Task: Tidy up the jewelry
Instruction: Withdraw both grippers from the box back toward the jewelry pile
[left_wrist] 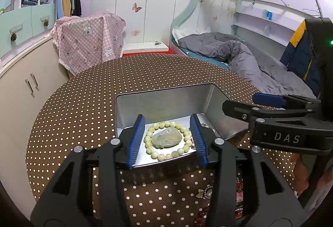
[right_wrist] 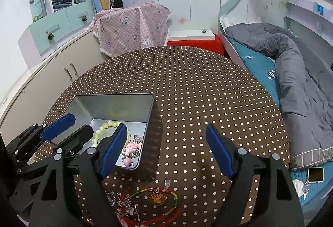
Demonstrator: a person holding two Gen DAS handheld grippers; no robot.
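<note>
Two pieces at least already lie inside the metal tin (left_wrist: 210, 100): one pale bead bracelet (left_wrist: 167, 140) ringing a jade pendant (left_wrist: 166, 138), between the left tool's (left_wrist: 167, 140) released pads. Several more, including a red cord bracelet (right_wrist: 153, 199), wait on the tabletop (right_wrist: 197, 91) just before the tin, under the right tool (right_wrist: 166, 154), spread wide and empty.

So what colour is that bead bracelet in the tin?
Pale yellow-green bracelet, clearest in the left wrist view.
</note>
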